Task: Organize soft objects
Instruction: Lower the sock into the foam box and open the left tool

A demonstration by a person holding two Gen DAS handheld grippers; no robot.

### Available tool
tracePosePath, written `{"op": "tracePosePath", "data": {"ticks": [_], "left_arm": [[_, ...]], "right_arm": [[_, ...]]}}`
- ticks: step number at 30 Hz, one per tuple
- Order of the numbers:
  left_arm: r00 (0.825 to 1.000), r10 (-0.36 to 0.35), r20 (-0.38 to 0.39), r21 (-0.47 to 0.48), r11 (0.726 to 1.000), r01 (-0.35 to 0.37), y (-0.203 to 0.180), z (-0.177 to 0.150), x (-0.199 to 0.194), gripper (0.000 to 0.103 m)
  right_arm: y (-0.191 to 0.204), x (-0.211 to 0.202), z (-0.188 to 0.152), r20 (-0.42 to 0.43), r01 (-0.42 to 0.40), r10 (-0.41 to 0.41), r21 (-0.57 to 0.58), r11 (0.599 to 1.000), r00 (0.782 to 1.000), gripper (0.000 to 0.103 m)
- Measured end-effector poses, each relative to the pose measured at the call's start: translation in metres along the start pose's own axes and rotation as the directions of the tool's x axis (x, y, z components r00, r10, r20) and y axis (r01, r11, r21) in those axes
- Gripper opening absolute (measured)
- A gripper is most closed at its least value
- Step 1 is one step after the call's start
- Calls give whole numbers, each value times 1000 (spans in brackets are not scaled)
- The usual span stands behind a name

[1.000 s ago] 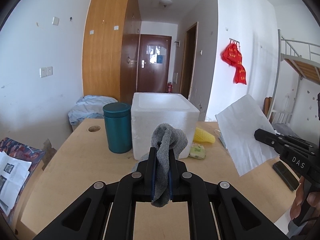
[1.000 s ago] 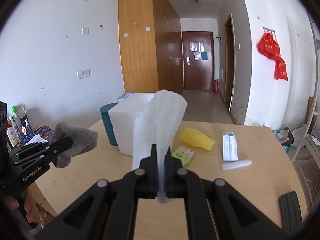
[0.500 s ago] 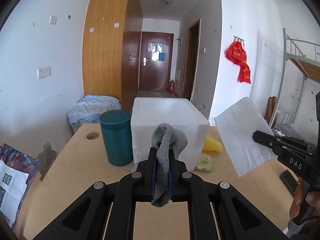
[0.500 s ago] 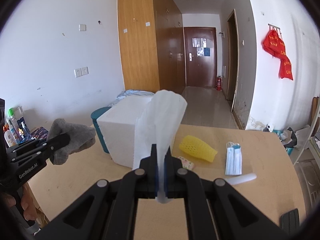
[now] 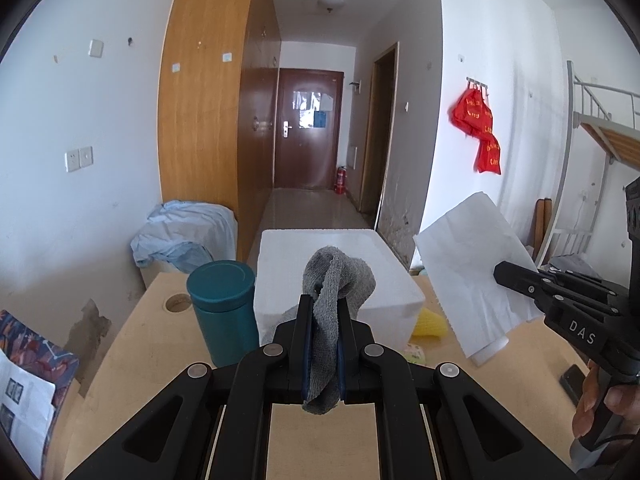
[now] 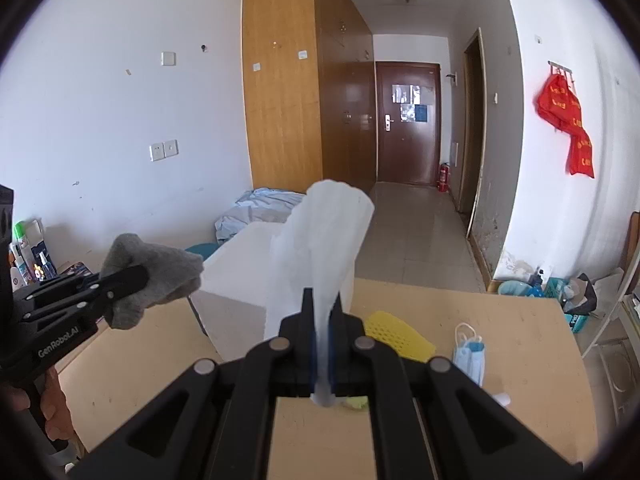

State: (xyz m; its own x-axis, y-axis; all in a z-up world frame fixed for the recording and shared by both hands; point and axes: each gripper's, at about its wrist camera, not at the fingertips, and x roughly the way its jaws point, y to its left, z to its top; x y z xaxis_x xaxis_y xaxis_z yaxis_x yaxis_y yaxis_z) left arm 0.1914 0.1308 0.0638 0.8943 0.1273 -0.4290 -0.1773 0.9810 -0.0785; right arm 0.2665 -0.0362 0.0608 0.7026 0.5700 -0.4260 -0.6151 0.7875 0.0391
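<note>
Grey sock (image 5: 338, 280): fuzzy knit cloth. Tissue (image 6: 320, 240): thin white paper, matt, creased. Box (image 5: 336, 276): white foam, grainy. Cup (image 5: 224, 312): teal, smooth w/ slight sheen. Bench (image 6: 500, 320): pale wood, matt. Both claws: black matt plastic, metal screws.

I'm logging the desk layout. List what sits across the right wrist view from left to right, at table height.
gray cloth in the left gripper → white foam box → white tissue in the right gripper → yellow mesh sleeve → blue face mask
</note>
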Motion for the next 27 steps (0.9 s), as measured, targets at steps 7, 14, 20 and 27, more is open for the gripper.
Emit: {"op": "tracePosePath", "data": {"ticks": [7, 14, 20, 27], "left_arm": [[1000, -13, -15, -6, 1000, 13, 7, 13, 17, 10], [1000, -10, -1, 2, 1000, 10, 9, 26, 30, 10], [1000, -12, -4, 4, 1000, 12, 13, 35, 46, 10], [999, -15, -29, -11, 1000, 15, 19, 42, 75, 10]], "right_arm": [[-1, 14, 10, -7, -13, 12, -11, 1000, 1000, 6], [3, 26, 28, 1, -28, 28, -37, 999, 1000, 6], [1, 44, 40, -8, -32, 31, -49, 998, 999, 6], [3, 68, 42, -28, -52, 51, -63, 997, 998, 6]]}}
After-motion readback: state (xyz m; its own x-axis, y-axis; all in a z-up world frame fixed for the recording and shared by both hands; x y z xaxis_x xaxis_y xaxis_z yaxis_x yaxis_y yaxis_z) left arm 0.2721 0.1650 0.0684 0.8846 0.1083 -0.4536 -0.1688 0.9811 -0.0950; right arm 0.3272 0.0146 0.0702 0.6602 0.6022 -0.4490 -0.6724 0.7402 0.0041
